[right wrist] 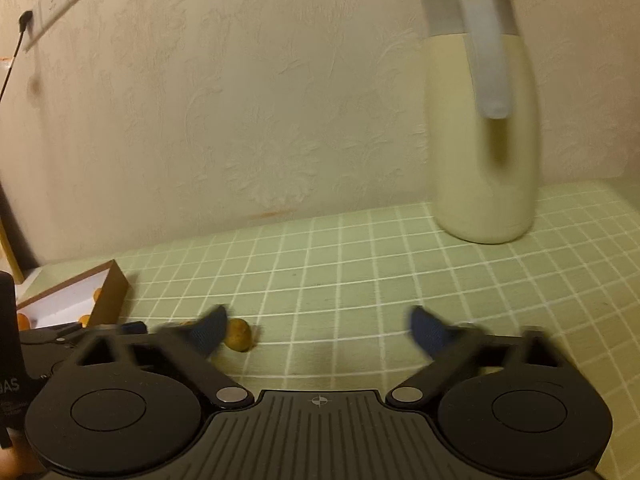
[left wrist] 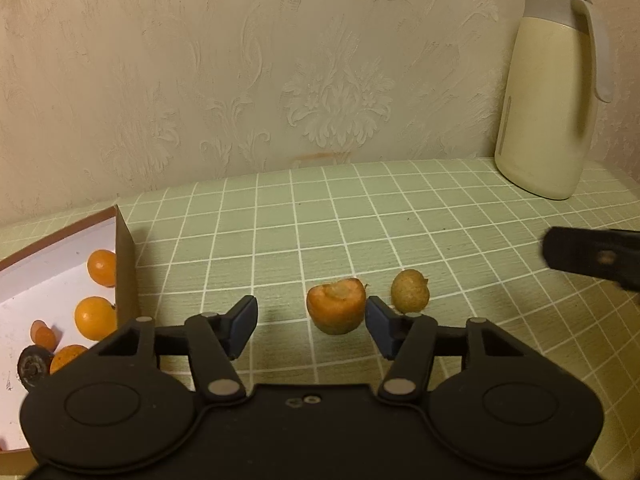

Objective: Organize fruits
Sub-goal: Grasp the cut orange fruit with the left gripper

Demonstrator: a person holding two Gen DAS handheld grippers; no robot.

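**Q:** What lies on the green, white-gridded worktop (left wrist: 400,216)?

**A:** An orange fruit with a torn-open top (left wrist: 337,311) sits between the fingers of the left tongs (left wrist: 310,326), nearer the right-hand finger, which appears to touch it or nearly so. A small, rough, yellow-brown round fruit (left wrist: 410,291) lies just beside it, outside the gap. The left tongs are spread wide and grasp nothing.

**Q:** Where are the other fruits?

**A:** In a shallow cardboard box with brown walls and a white floor (left wrist: 124,268), at the left of the worktop. It holds several smooth orange round fruits (left wrist: 95,317), a small orange-red piece (left wrist: 43,334) and a dark round object (left wrist: 32,366) whose nature cannot be told.

**Q:** And the right tongs?

**A:** The right tongs (right wrist: 318,332) are likewise released, fingers far apart, empty, above bare worktop. The yellow-brown fruit lies just outside their left-hand finger; the picture is blurred there. In the left wrist view, a black part of them enters at the right edge.

**Q:** Background?

**A:** A tall cream-coloured jug with a grey lid and handle (left wrist: 548,92) stands upright near the embossed pale wallpaper (left wrist: 280,60).
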